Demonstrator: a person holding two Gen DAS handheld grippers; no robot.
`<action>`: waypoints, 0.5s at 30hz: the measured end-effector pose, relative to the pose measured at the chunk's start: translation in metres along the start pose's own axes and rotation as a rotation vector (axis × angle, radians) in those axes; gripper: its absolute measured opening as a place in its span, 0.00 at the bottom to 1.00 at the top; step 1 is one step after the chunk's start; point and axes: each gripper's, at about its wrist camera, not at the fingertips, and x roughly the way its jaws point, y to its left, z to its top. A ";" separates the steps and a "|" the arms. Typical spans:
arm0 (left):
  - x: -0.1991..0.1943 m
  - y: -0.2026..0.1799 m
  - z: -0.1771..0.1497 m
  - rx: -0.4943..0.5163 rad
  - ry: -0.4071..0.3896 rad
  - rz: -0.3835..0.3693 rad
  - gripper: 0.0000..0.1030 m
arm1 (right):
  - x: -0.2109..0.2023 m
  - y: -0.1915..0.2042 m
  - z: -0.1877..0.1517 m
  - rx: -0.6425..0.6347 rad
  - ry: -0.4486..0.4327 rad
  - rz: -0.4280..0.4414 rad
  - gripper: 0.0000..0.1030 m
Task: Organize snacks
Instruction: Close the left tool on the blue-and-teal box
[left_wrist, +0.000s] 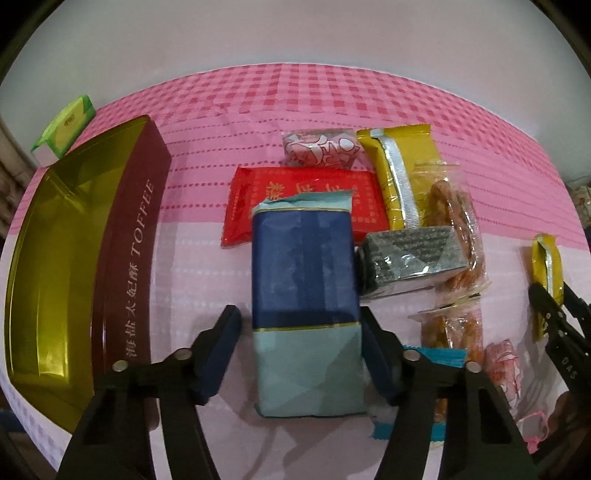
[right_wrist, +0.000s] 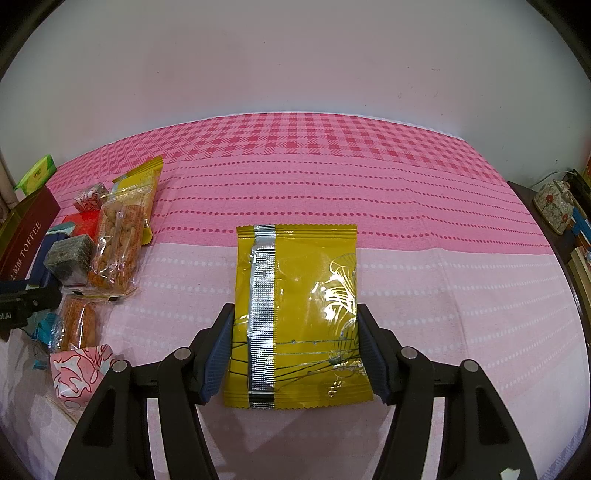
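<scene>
A dark-blue and pale-blue packet (left_wrist: 303, 280) lies lengthwise between the fingers of my left gripper (left_wrist: 299, 325). The right pad (left_wrist: 376, 354) touches the packet's edge, while a narrow gap shows at the left pad (left_wrist: 221, 350), so the gripper is open around it. My right gripper (right_wrist: 295, 317) is shut on a yellow foil packet (right_wrist: 299, 295), a pad on each long edge, low over the pink cloth. In the left wrist view that packet (left_wrist: 546, 266) shows at the far right. An open gold and maroon toffee tin (left_wrist: 74, 258) sits left of the blue packet.
Around the blue packet lie a red packet (left_wrist: 295, 192), a pink-and-white wrapped sweet (left_wrist: 321, 147), another yellow packet (left_wrist: 395, 173), a grey block (left_wrist: 406, 254) and clear bags of fried snacks (left_wrist: 454, 221). A green box (left_wrist: 66, 129) sits beyond the tin. A floral box (right_wrist: 554, 206) stands past the cloth's right edge.
</scene>
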 end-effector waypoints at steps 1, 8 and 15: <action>0.000 -0.001 0.001 0.002 -0.001 -0.003 0.55 | 0.000 0.000 0.000 0.000 0.000 0.000 0.57; -0.004 -0.004 -0.001 0.027 -0.004 0.007 0.50 | 0.000 0.000 0.000 0.000 0.000 0.000 0.57; -0.020 -0.005 -0.004 0.051 -0.033 0.010 0.50 | 0.000 0.000 0.000 0.000 0.000 0.000 0.58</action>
